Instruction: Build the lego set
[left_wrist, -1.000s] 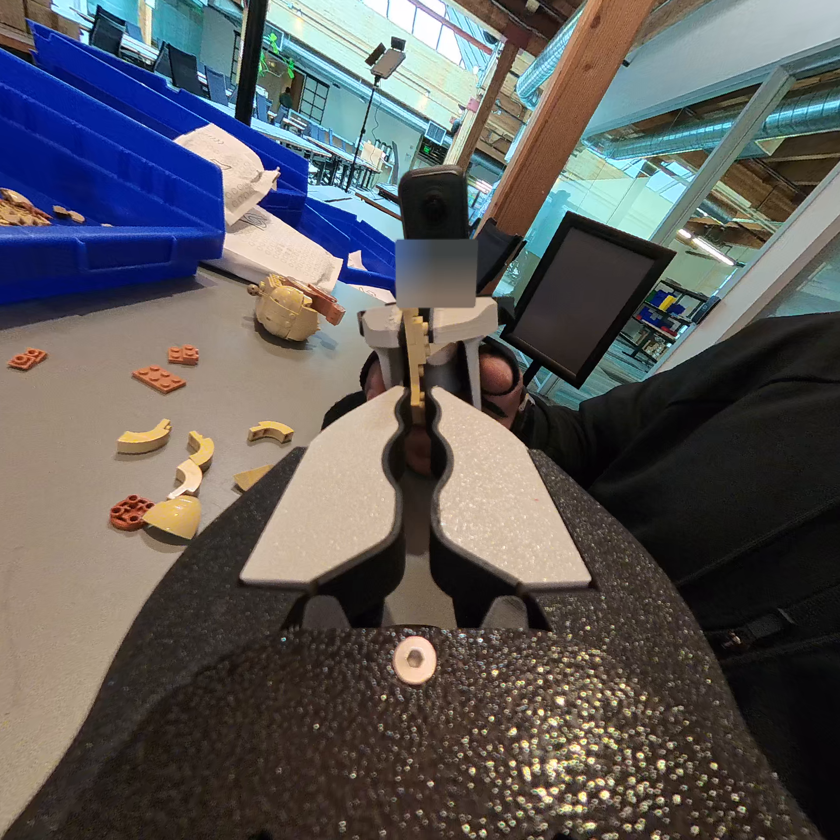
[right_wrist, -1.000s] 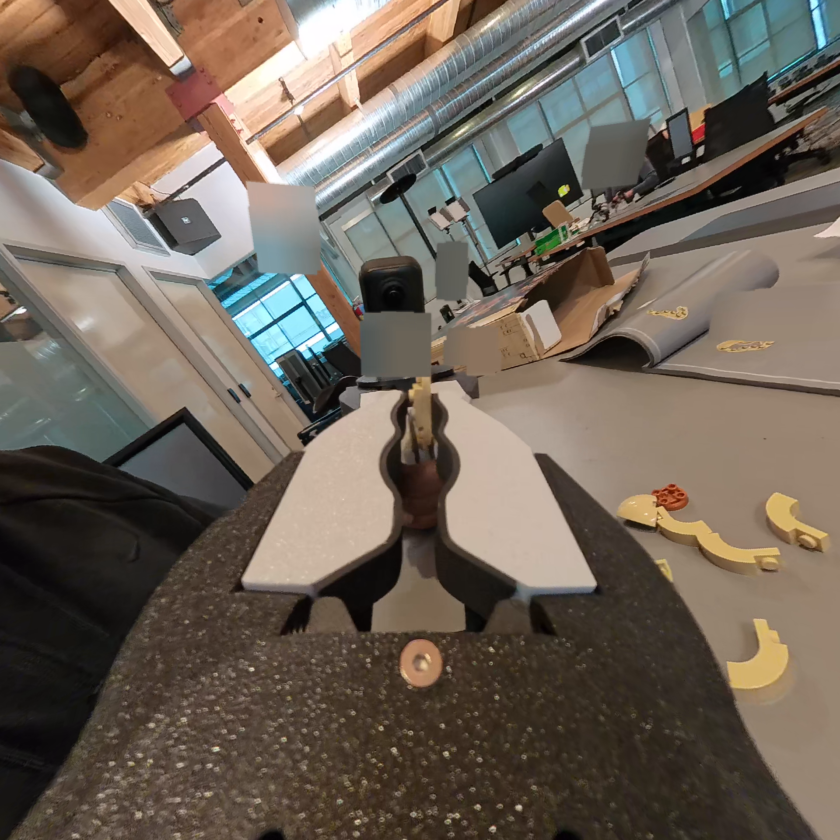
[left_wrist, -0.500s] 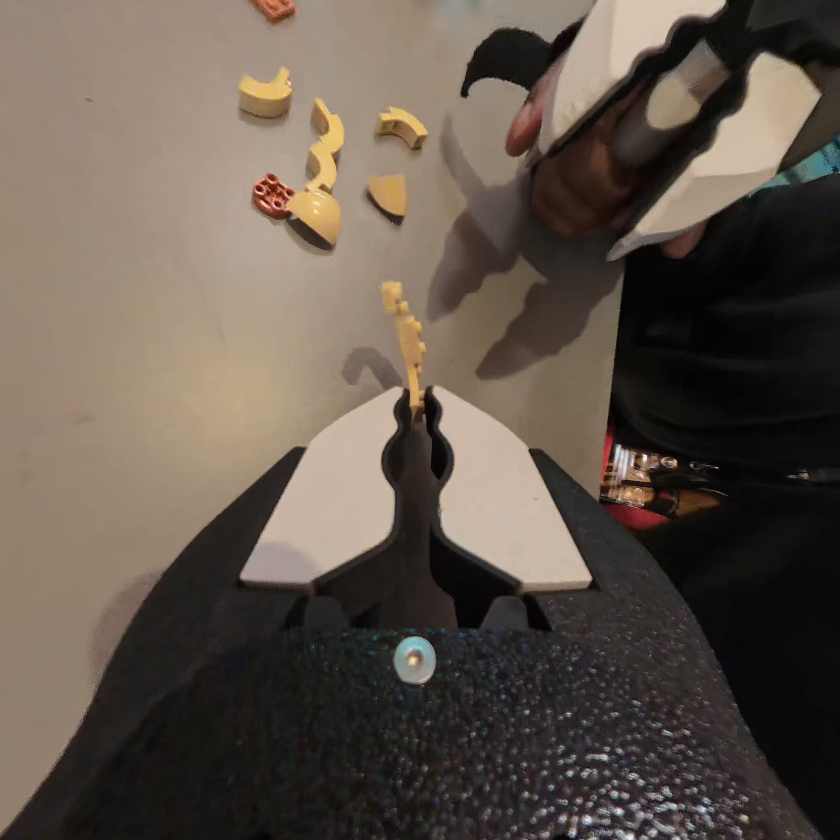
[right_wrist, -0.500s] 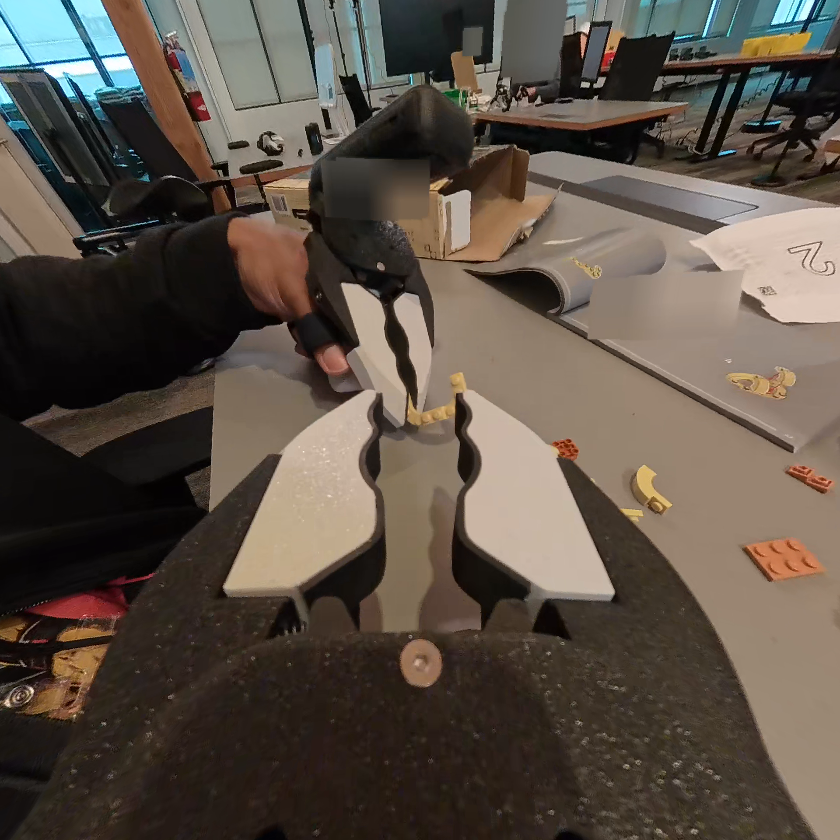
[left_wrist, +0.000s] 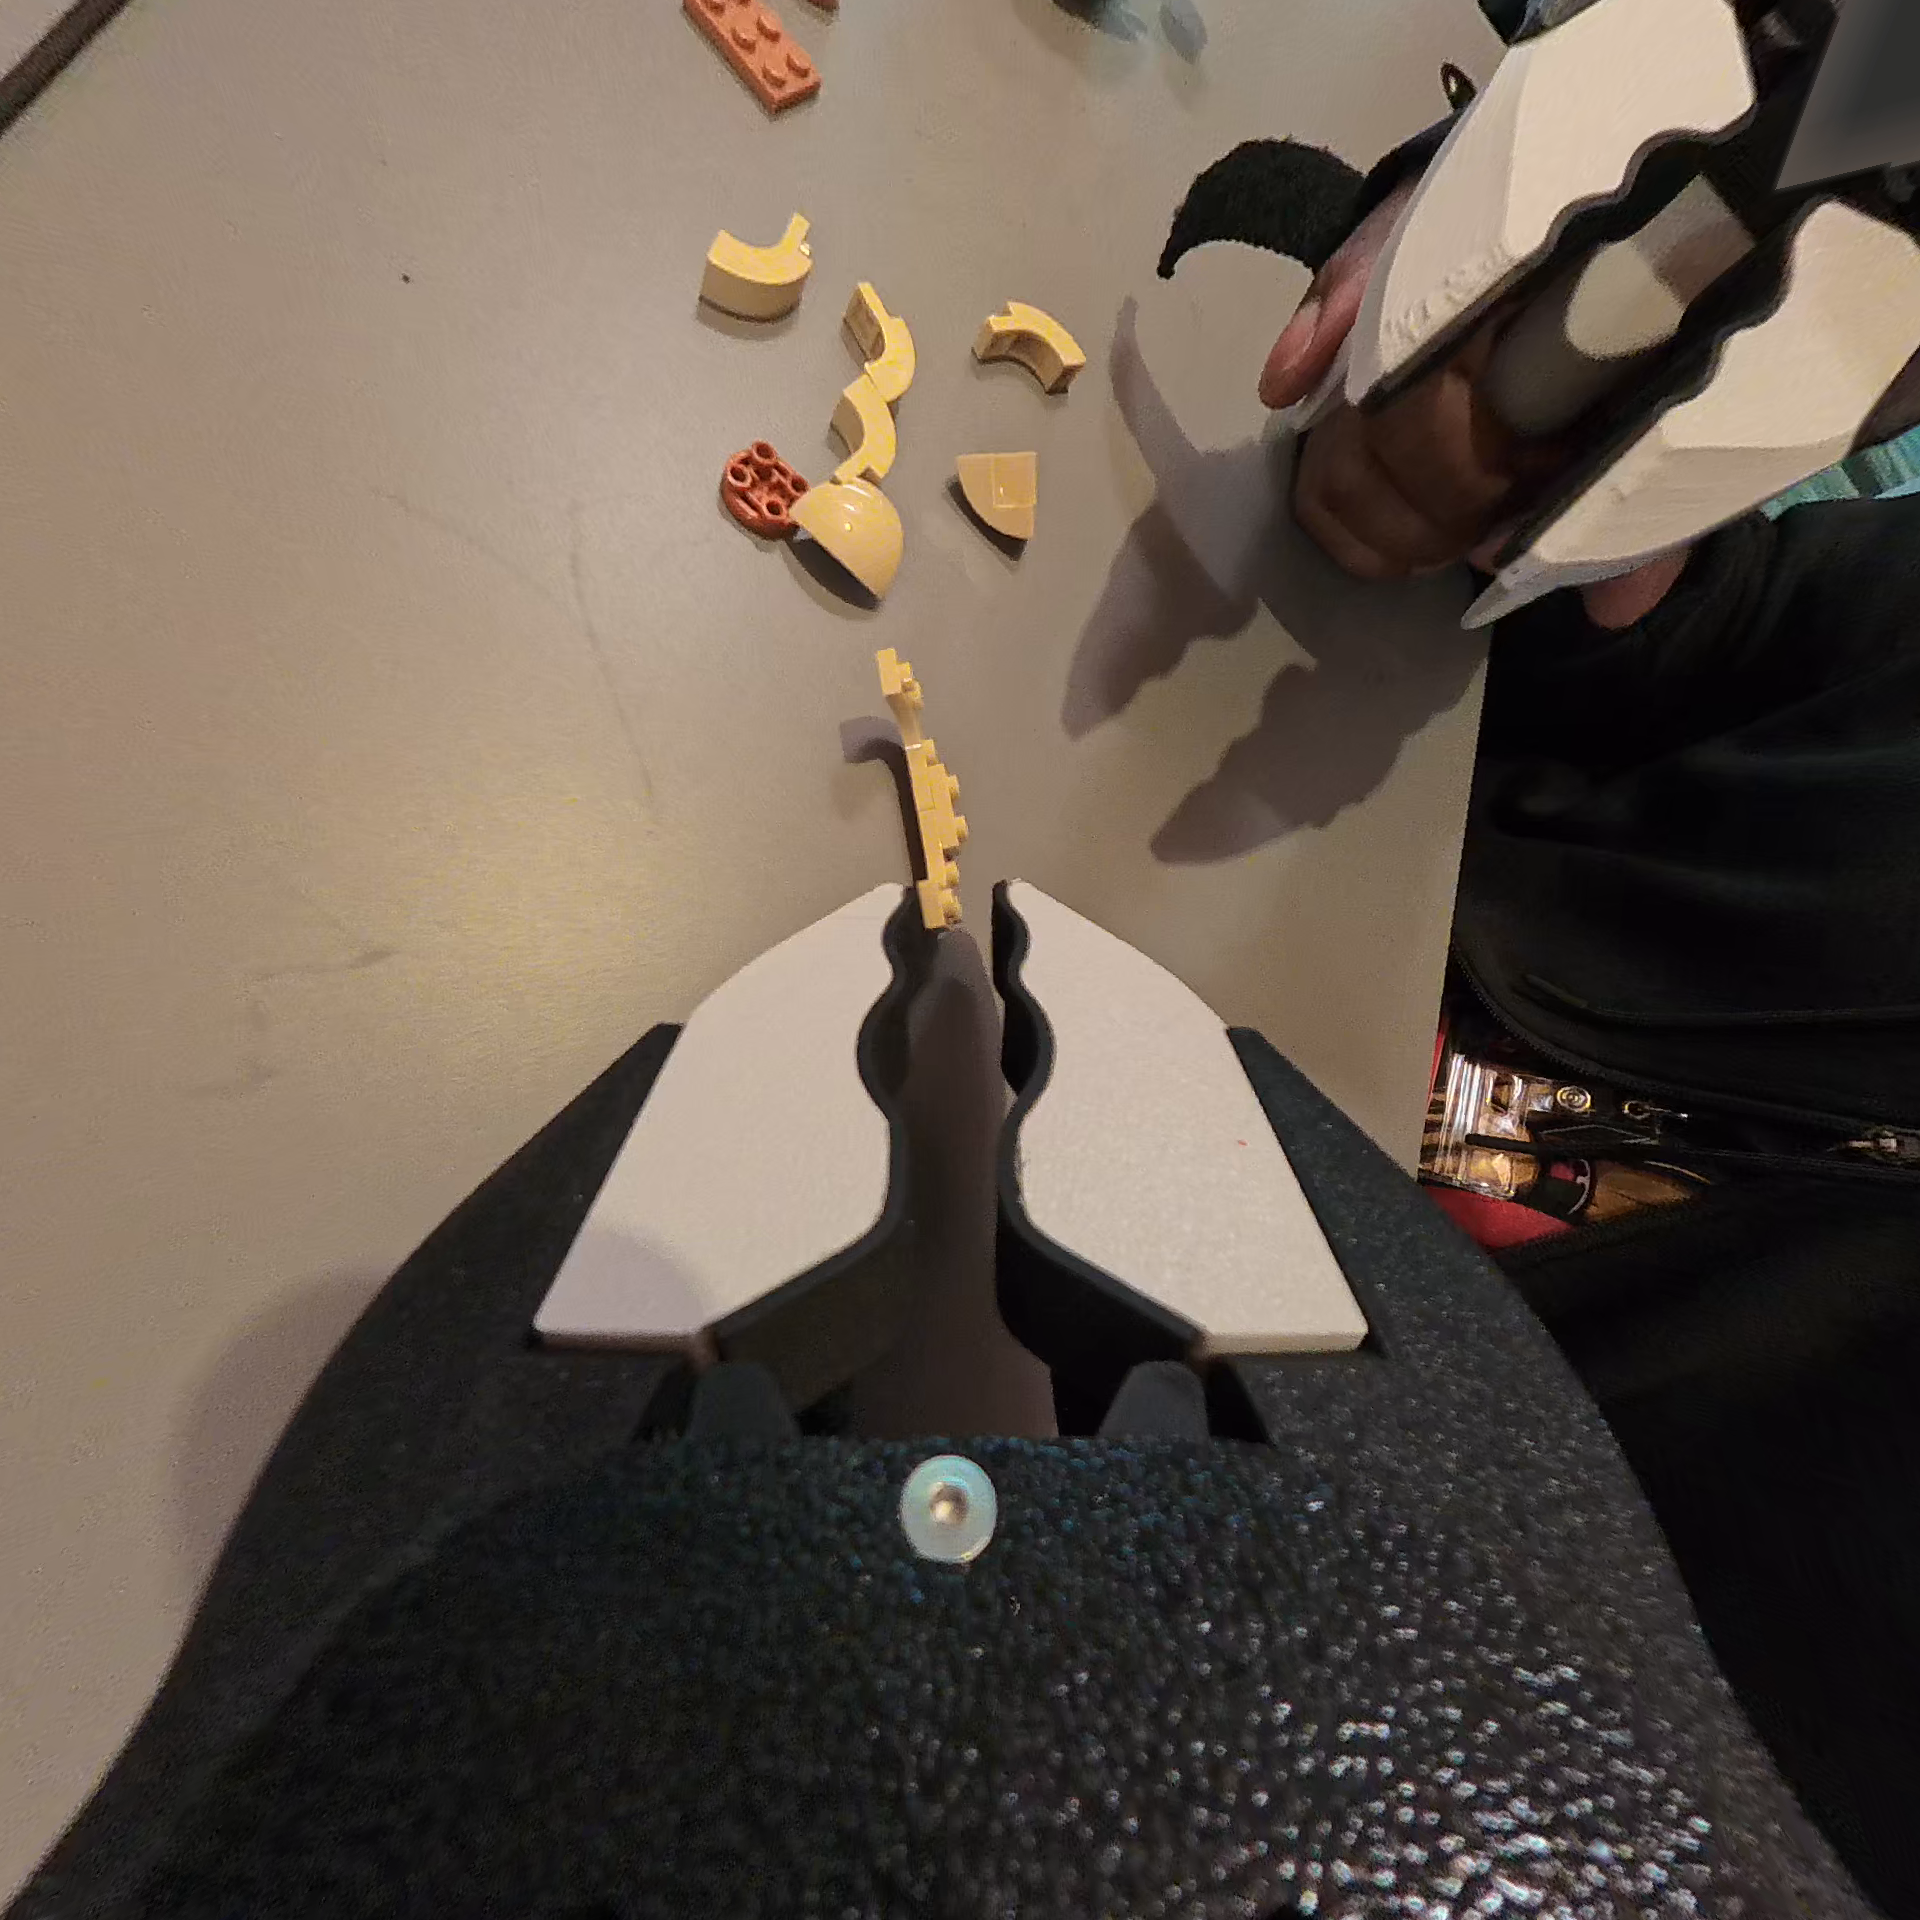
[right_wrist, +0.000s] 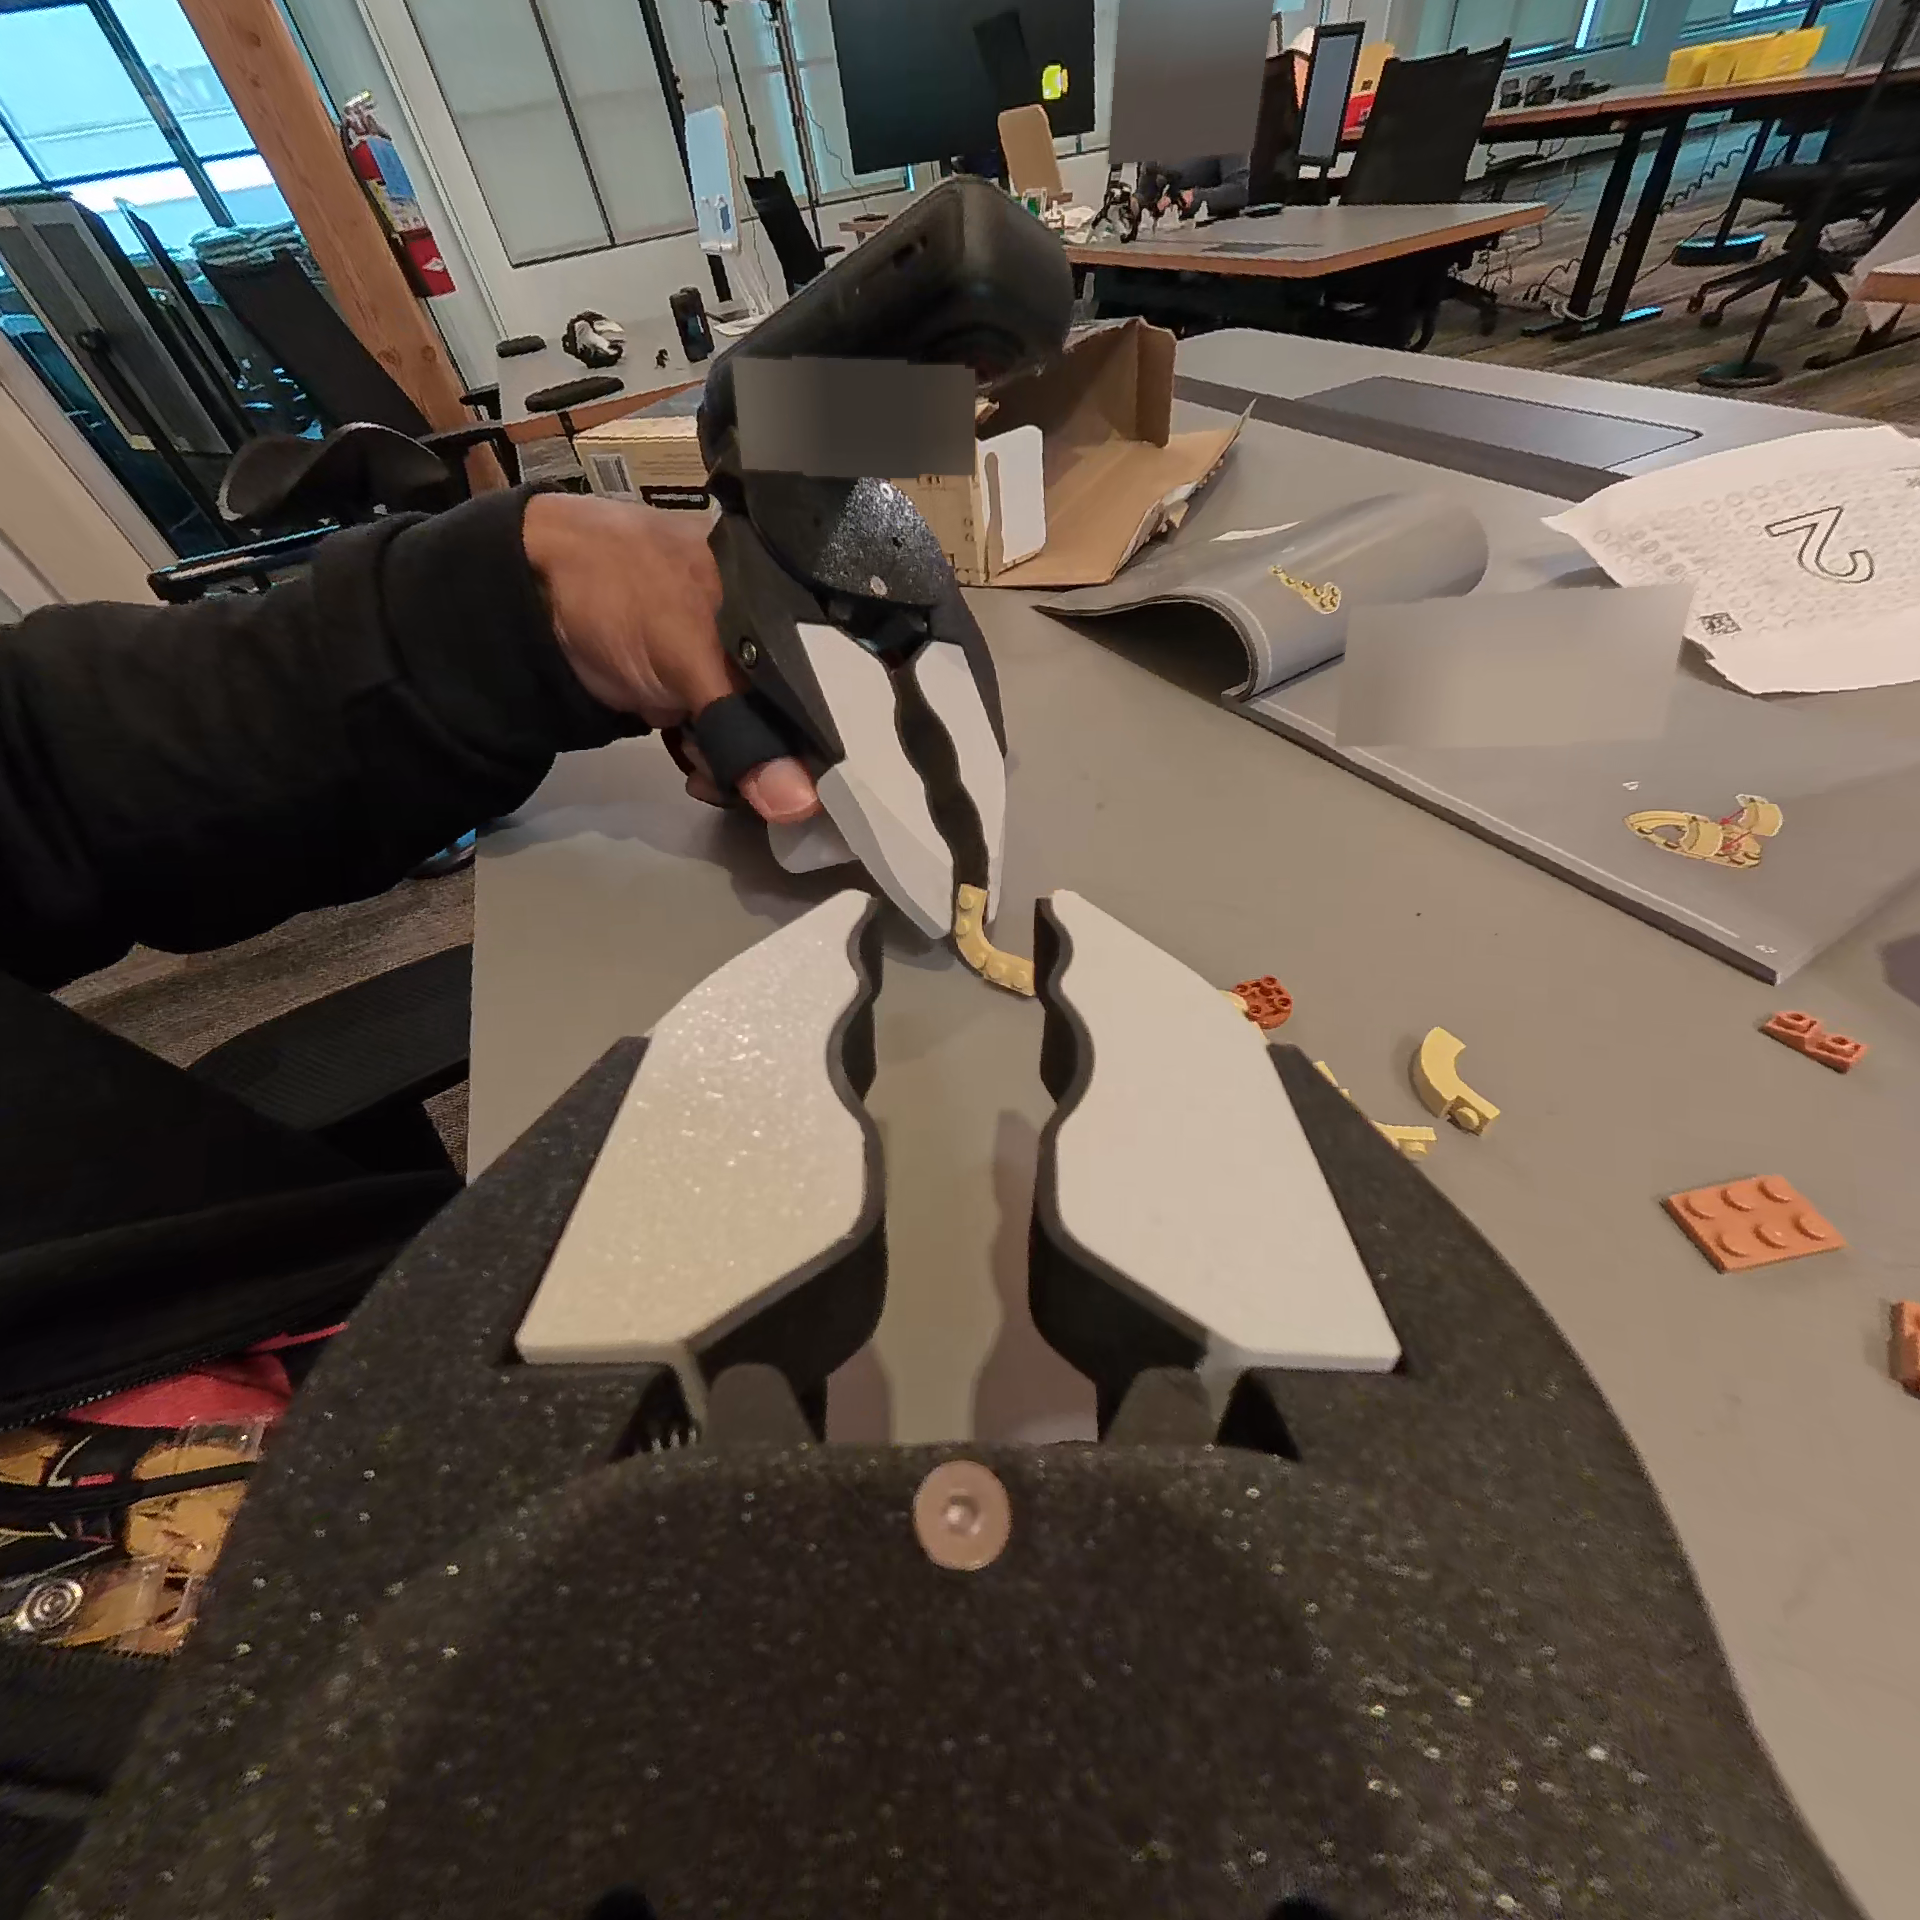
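1. A white paper sheet at the far right of the grey table carries one large outlined figure, rows of faint printed circles and a small square code at its lower edge.
2. The open booklet beside it shows printed pictures of tan builds; any small lettering is too fine to read.
3. A cardboard box behind it bears a white barcode label on its left end.
4. A red fire extinguisher on the wooden post has a pale label, unreadable.
5. The dark monitor shows a small yellow mark.
6. A clear printed bag lies at the person's lap, its print unreadable.
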